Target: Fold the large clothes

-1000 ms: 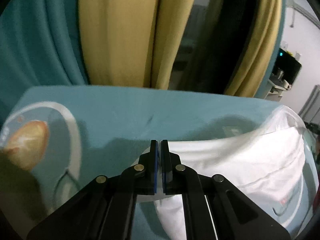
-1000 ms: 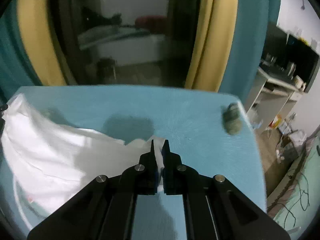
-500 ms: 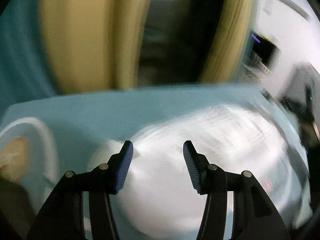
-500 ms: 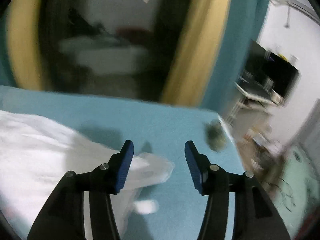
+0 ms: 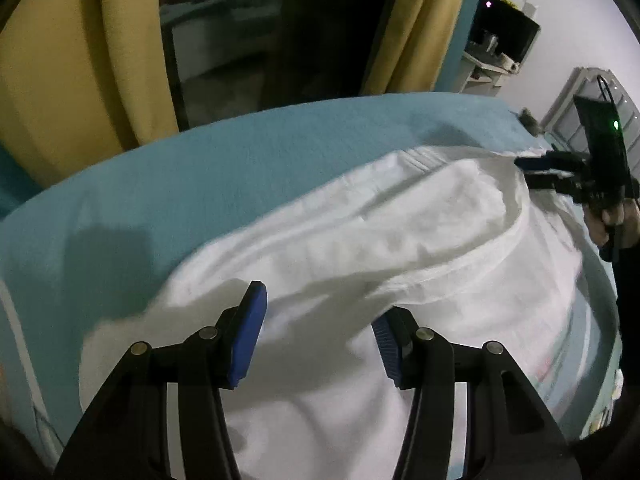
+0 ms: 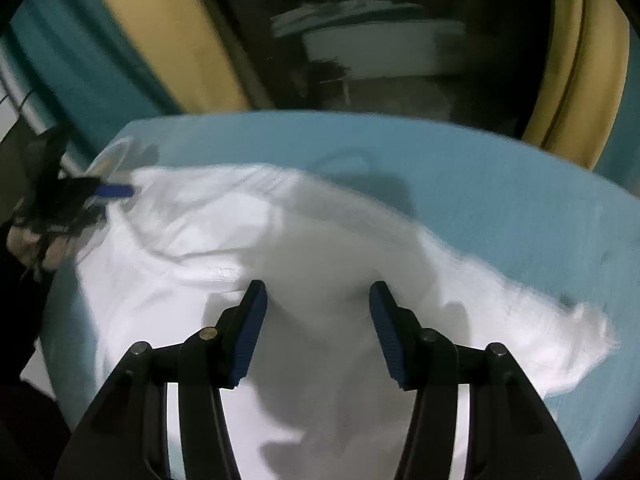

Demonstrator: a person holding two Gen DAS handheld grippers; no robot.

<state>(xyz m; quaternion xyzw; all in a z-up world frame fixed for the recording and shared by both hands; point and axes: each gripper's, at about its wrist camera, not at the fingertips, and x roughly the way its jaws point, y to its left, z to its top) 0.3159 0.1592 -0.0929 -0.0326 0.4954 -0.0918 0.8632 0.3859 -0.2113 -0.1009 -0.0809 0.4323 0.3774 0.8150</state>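
A large white garment [image 5: 380, 240] lies rumpled on the teal bed cover [image 5: 240, 160]; it also shows in the right wrist view [image 6: 320, 248]. My left gripper [image 5: 320, 316] is open and empty just above the garment's near left part. My right gripper [image 6: 316, 300] is open and empty above the garment's middle. The right gripper also shows in the left wrist view [image 5: 536, 170] at the garment's far right edge. The left gripper also shows in the right wrist view [image 6: 108, 196] at the garment's far left edge.
Yellow curtains [image 5: 60, 80] and a dark window [image 5: 280, 32] stand behind the bed. A small dark lump [image 5: 530, 120] lies at the cover's far right corner. A shelf with a screen [image 5: 504, 36] is at the back right.
Both grippers were shut on the white garment's edges a second ago. They opened, let it go and swung inward, so each now looks over the garment.
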